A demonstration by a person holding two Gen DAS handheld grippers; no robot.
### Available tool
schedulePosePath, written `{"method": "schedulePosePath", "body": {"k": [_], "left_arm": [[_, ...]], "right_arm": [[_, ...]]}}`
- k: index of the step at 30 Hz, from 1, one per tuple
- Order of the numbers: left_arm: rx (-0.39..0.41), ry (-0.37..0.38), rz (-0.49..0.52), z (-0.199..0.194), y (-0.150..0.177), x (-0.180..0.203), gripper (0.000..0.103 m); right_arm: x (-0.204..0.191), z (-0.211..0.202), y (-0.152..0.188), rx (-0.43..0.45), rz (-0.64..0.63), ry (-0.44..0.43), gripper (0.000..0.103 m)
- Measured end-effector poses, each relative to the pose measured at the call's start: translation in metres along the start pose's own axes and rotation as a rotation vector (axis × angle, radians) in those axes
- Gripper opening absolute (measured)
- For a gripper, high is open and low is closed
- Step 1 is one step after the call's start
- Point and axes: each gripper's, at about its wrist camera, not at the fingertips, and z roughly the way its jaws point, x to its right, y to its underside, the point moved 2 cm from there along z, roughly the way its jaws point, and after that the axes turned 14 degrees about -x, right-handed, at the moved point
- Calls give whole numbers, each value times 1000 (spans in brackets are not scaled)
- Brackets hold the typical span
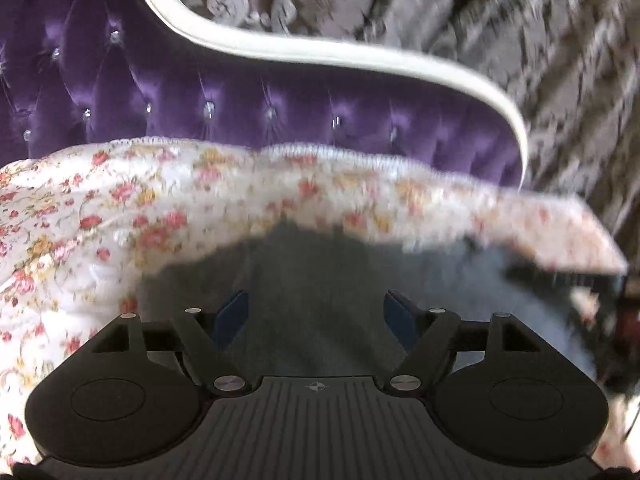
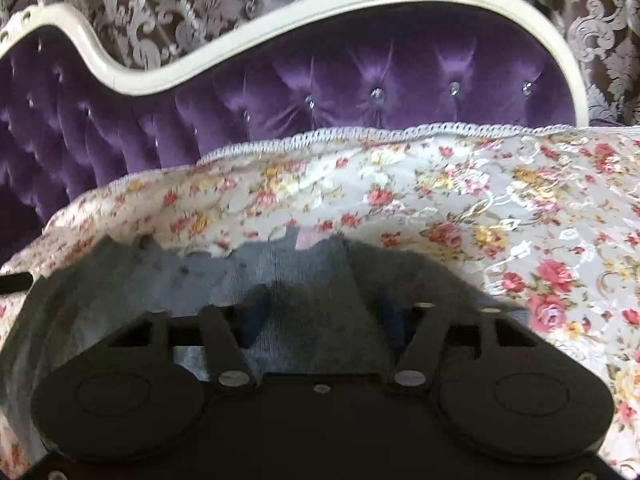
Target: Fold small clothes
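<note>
Left gripper [image 1: 316, 316]: the two blue fingers [image 1: 230, 314] stand wide apart, and grey cloth fills the whole gap between them. The fingertips are buried under the fabric, so whether anything is pinched cannot be told.
Right gripper [image 2: 320, 316]: its blue fingers [image 2: 253, 320] also stand spread, mostly covered by the same grey fabric, which bunches up between and over them. Whether they grip it cannot be told.
Grey garment [image 1: 320, 276]: a small dark grey knit piece, draped over the front of both gripper heads; in the right wrist view [image 2: 304, 280] its upper edge is ragged and blurred, with a paler patch toward the left.
Floral bedspread [image 2: 480, 200]: white with red and yellow roses and a braided white edge; it lies under and behind the garment.
Purple headboard [image 1: 280, 104]: tufted velvet with crystal buttons, framed by a curved cream rim [image 1: 320, 50], just behind the bedspread.
Wallpaper [image 2: 160, 0]: grey and brown damask above the rim.
Sharpness: both views are motion-blurred.
</note>
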Motion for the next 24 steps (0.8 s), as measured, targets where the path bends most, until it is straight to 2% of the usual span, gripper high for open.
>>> {"method": "schedulePosePath", "body": {"k": [1, 3, 6, 8, 11, 17, 19, 21, 24], "left_arm": [[-5, -9, 5, 2, 3, 1, 73], [-1, -5, 7, 2, 5, 4, 73], [20, -16, 41, -5, 5, 12, 73], [30, -31, 77, -8, 2, 22, 73], [25, -20, 109, -6, 0, 40, 73], [-41, -34, 209, 17, 5, 75, 74], [-66, -59, 237, 30, 6, 85, 74], [-92, -77, 254, 44, 7, 91, 75], [-111, -86, 200, 56, 7, 86, 91]], "right_arm": [[-2, -1, 2, -4, -14, 7, 12], [-9, -6, 3, 4, -58, 15, 11], [-7, -14, -3, 73, -78, 128, 11], [8, -7, -8, 47, -7, 95, 10], [11, 4, -4, 21, -16, 104, 11], [12, -8, 3, 70, 4, 77, 28], [13, -18, 4, 99, 19, 72, 53], [14, -29, 8, 127, 26, 56, 55], [8, -47, 19, 168, 9, 51, 59]]}}
